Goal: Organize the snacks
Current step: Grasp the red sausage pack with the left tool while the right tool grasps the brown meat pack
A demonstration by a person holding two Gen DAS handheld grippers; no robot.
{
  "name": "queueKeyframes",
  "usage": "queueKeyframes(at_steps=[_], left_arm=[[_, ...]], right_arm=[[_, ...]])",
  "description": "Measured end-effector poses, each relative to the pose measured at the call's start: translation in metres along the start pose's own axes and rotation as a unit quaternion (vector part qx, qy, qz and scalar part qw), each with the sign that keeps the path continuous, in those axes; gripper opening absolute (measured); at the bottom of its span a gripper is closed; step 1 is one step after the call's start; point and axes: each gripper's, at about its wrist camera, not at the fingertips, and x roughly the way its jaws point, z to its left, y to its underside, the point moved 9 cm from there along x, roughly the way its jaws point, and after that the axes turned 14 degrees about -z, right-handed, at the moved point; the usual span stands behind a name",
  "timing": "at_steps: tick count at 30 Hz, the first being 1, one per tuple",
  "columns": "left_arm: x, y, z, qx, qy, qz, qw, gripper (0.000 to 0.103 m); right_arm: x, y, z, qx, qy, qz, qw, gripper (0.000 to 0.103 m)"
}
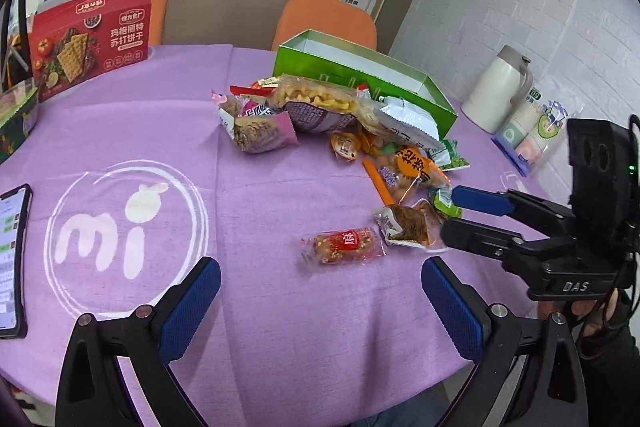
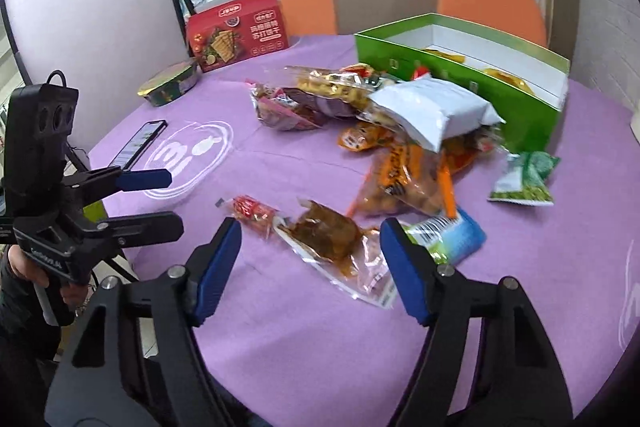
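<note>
Left edge of table: phone (image 1: 12,259), screen lit, lying flat on the purple tablecloth (image 1: 248,307); round green tin (image 2: 170,85) behind it; red cracker box (image 1: 90,39) standing upright at the far rim.

Left gripper (image 1: 320,301): jaws spread wide, holding nothing, over bare cloth, aimed toward the snack pile.

Centre: small red-labelled snack packet (image 1: 344,245), lying flat apart from the pile, long axis running left to right in the left wrist view. Just beside it on the right, clear-wrapped brown snack (image 2: 326,231), long axis slanting from far left to near right in the right wrist view, lying between the spread jaws of the right gripper (image 2: 310,267), which grips nothing.

Centre rear: heap of mixed snack bags (image 1: 312,107), including a white pouch (image 2: 432,111) on top, piled against the open green box (image 2: 460,91), whose long side runs left to right, angling away.

Right: green pea packet (image 2: 524,179) lying alone on the cloth; blue-and-green packet (image 2: 452,233) touching the right gripper's right finger; cream thermos (image 1: 500,87) and sleeve of paper cups (image 1: 532,131) at the table edge.

Room: two orange chairs (image 1: 328,23), brown paper bag (image 1: 228,3), wall poster, white brick-pattern wall.
</note>
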Motion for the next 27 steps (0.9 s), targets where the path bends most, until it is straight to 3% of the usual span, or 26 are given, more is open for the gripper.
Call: queueKeyframes(at_steps=[5,8,12,15,16,17,20,24,27], left_arm=[[0.006,-0.002,-0.001,0.005,0.026,0.007,0.9996,0.091],[0.023,-0.001,-0.007,0.013,0.054,0.026,0.9981,0.082],[0.056,0.001,-0.018,0.038,0.07,0.053,0.9954,0.079],[0.07,0.008,-0.026,0.047,0.086,0.08,0.9919,0.057],[0.071,0.012,-0.027,0.047,0.092,0.09,0.9905,0.04],[0.07,0.014,-0.028,0.046,0.098,0.094,0.9898,0.032],[0.058,0.019,-0.02,0.043,0.085,0.094,0.991,0.028],[0.043,0.019,0.006,-0.012,0.045,0.088,0.995,0.028],[0.033,0.02,0.011,-0.036,0.042,0.081,0.9952,0.03]], right_arm=[[0.028,0.009,-0.007,0.007,-0.013,0.029,0.999,0.07],[0.02,0.026,-0.013,0.025,-0.013,0.051,0.998,0.07],[-0.002,0.043,-0.008,0.029,-0.018,0.064,0.997,0.07],[-0.01,0.032,-0.008,-0.005,-0.004,0.046,0.999,0.07],[-0.009,0.027,-0.009,-0.009,0.0,0.04,0.999,0.07],[-0.007,0.023,-0.011,-0.011,0.0,0.037,0.999,0.07],[0.01,0.018,-0.01,-0.037,-0.007,0.048,0.998,0.07],[0.031,0.021,-0.008,-0.083,0.006,0.063,0.994,0.064],[0.045,0.024,-0.016,-0.057,0.027,0.082,0.995,0.059]])
